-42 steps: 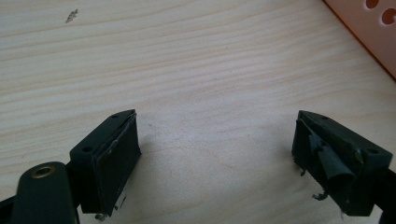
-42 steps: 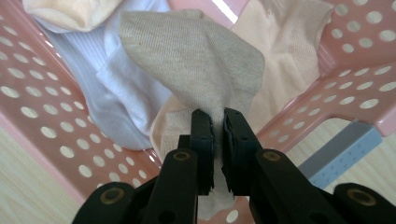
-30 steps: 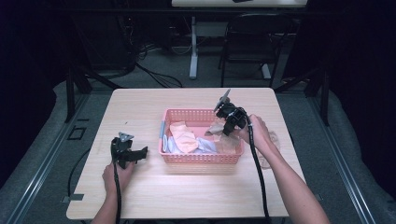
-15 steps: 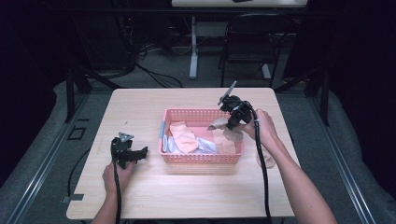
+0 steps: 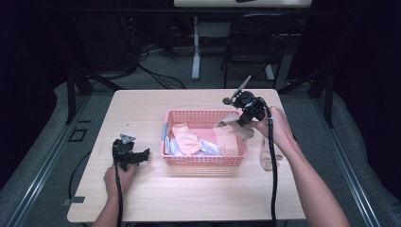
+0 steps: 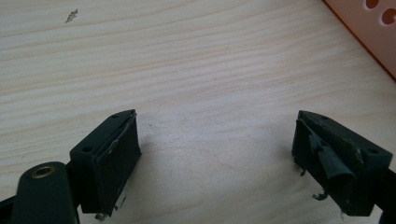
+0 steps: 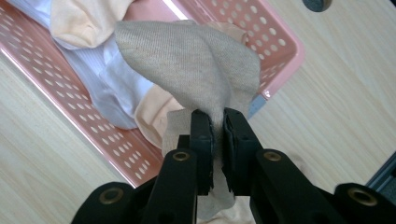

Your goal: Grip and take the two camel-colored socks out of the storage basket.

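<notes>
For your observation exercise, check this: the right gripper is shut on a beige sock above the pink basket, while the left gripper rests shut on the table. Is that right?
Not quite. The left gripper is open: the left gripper view shows its jaws wide apart over the table. The right gripper is indeed shut on the beige sock above the pink basket.

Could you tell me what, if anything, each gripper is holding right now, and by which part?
The right gripper is shut on a beige sock, pinching a fold of its fabric, lifted over the pink basket. The left gripper is open over bare table, holding nothing.
</notes>
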